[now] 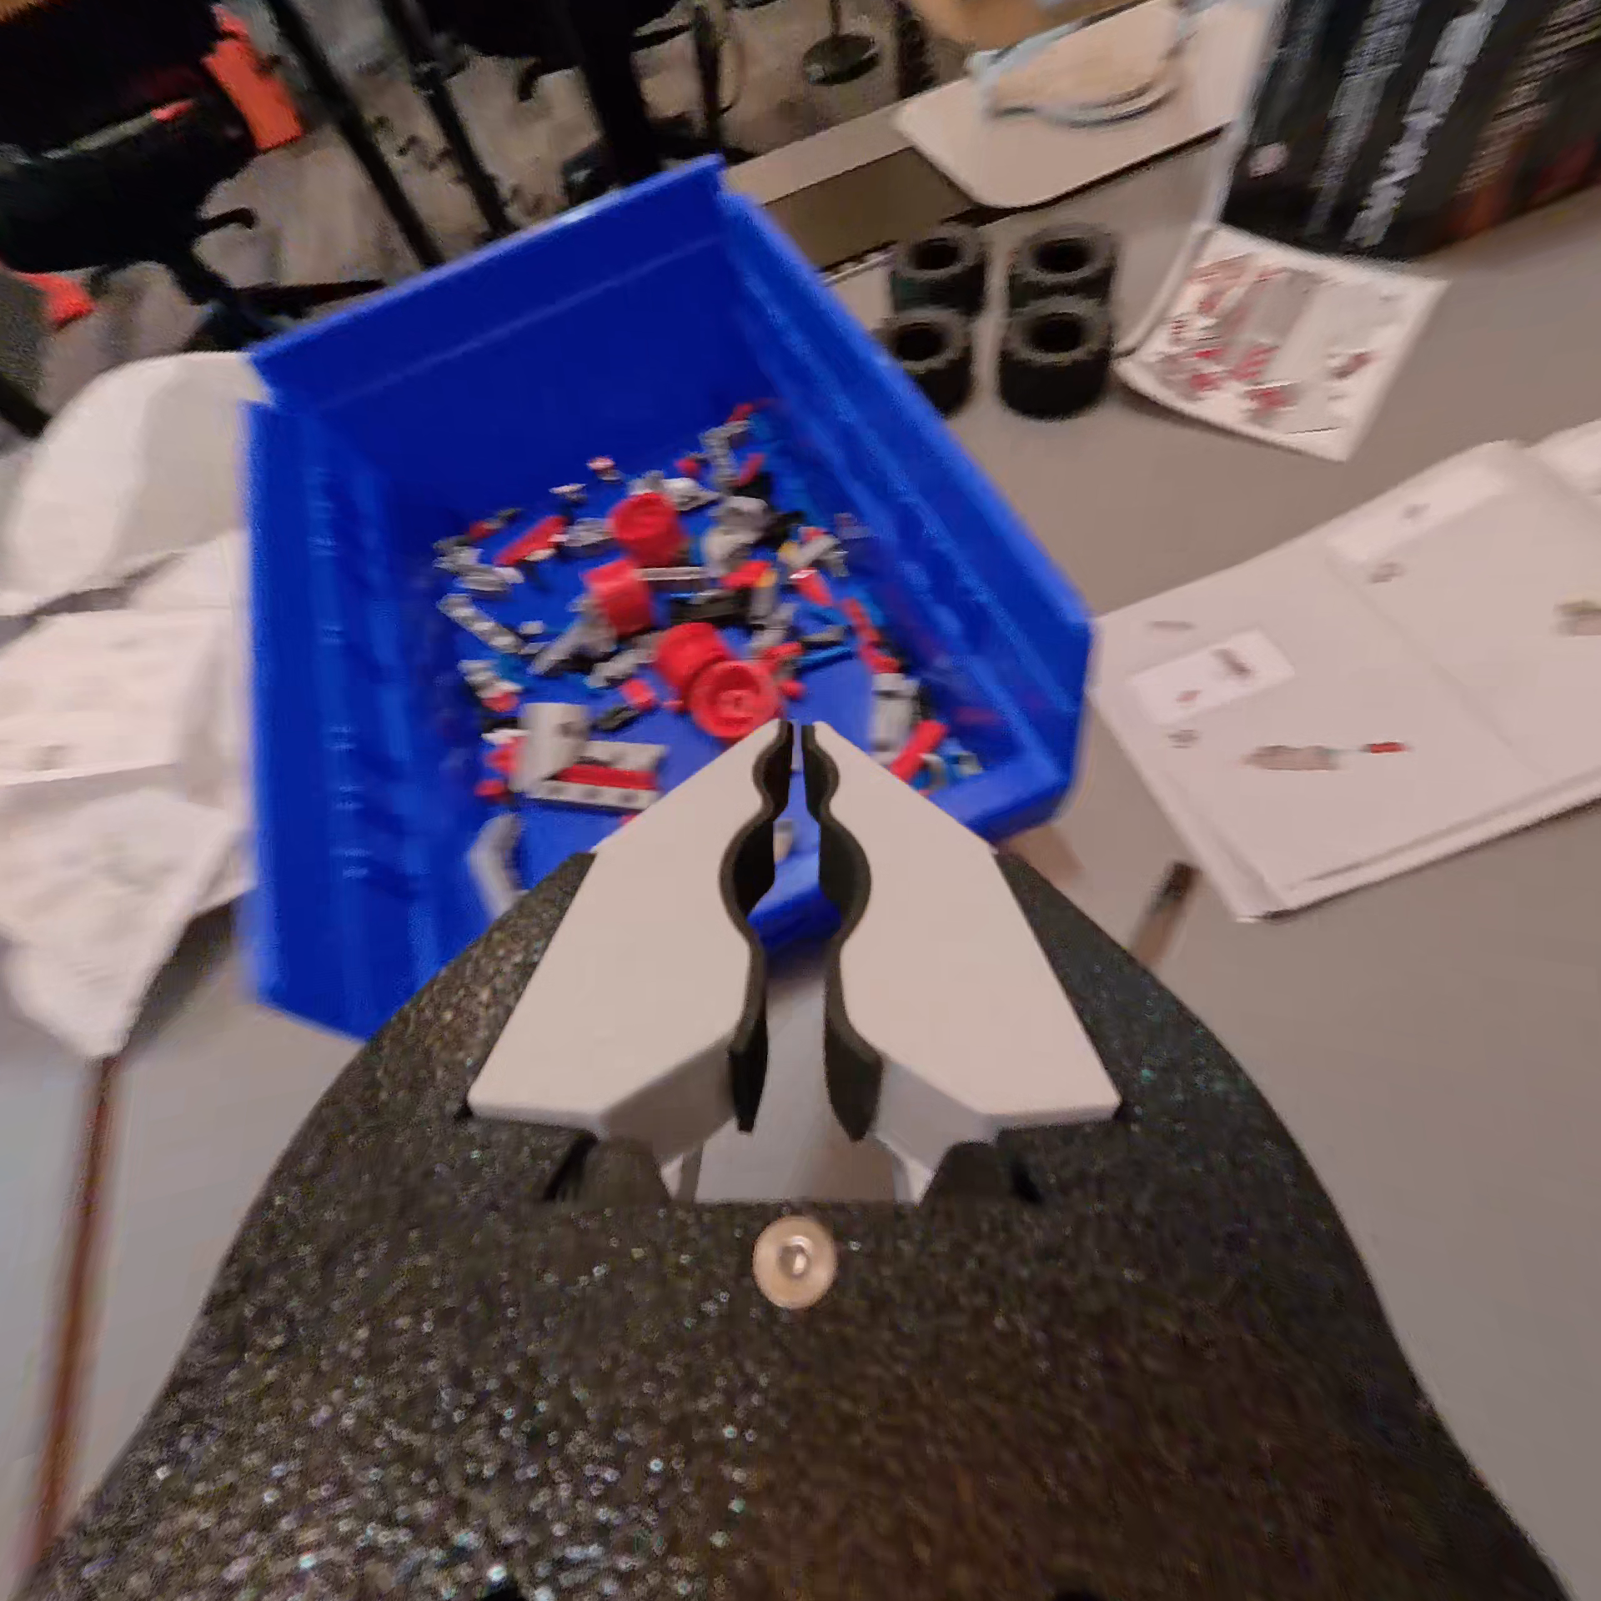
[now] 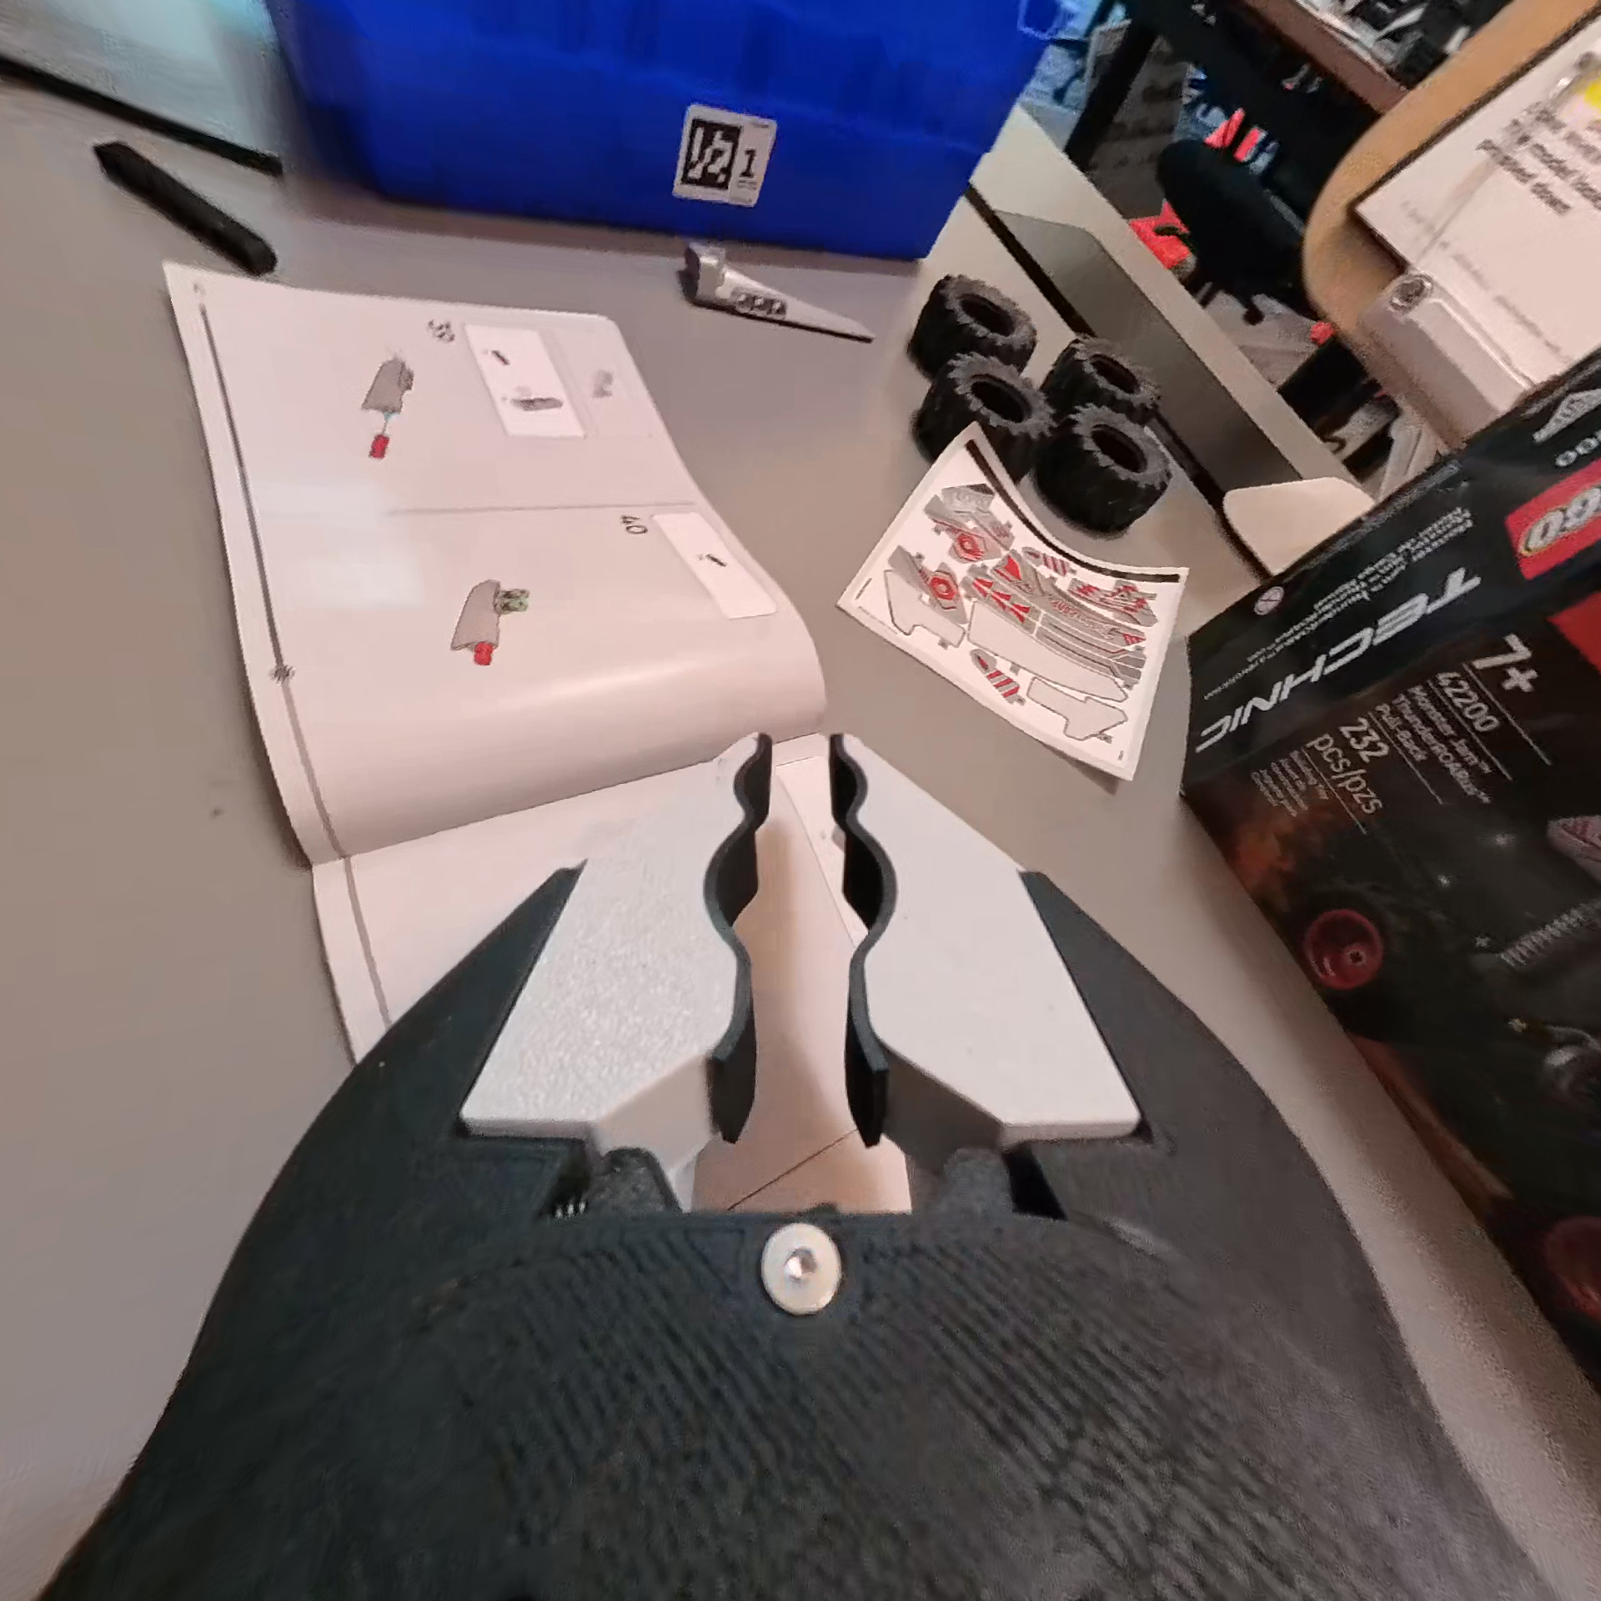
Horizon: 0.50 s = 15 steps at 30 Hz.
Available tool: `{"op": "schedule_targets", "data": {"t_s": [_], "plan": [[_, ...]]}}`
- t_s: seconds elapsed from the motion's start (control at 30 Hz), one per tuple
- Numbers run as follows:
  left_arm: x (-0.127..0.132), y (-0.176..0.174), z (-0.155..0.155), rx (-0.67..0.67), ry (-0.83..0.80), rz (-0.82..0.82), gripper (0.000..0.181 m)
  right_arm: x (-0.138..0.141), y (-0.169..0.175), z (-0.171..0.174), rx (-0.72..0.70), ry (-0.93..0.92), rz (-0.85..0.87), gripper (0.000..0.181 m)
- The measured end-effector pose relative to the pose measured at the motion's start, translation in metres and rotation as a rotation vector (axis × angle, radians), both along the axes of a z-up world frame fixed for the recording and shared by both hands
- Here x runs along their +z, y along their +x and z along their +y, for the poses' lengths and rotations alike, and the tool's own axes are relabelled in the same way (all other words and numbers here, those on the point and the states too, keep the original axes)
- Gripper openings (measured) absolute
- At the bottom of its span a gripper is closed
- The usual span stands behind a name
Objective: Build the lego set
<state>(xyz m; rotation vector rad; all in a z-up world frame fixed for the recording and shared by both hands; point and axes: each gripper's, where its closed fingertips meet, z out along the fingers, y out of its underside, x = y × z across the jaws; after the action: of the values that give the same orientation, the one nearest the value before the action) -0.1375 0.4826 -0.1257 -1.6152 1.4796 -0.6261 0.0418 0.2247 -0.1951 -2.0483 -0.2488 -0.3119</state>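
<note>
Office or lab workspace, grey table [image 2: 104, 606], black office chairs [image 2: 1230, 186] behind, cardboard boxes [image 1: 866, 186]

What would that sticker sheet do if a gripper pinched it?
The sticker sheet is thin paper with one edge already curling off the table, so it would probably flop and bend. It looks very light, likely sliding if nudged.

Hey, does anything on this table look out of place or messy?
Mostly tidy. One grey wedge piece lies alone on the table beside the blue bin, apart from the loose parts inside it. The instruction booklet curls up along its right edge.
</note>
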Motion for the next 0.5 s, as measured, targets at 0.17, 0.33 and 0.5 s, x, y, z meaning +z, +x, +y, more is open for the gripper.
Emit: {"op": "schedule_targets", "data": {"t_s": [0.17, 0.33, 0.5], "plan": [[0.026, 0.005, 0.07, 0.036, 0.114, 0.143, 0.001, -0.005, 0.013, 0.002, -0.086, -0.032, -0.015, 0.021], [-0.018, 0.04, 0.108, -0.085, 0.056, 0.536, 0.018, -0.003, 0.031, 0.008, -0.209, -0.022, 0.011, 0.021], [-0.079, 0.031, 0.128, -0.061, 0.007, 0.96, 0.025, -0.002, 0.044, 0.007, -0.26, -0.014, -0.044, 0.018]]}}
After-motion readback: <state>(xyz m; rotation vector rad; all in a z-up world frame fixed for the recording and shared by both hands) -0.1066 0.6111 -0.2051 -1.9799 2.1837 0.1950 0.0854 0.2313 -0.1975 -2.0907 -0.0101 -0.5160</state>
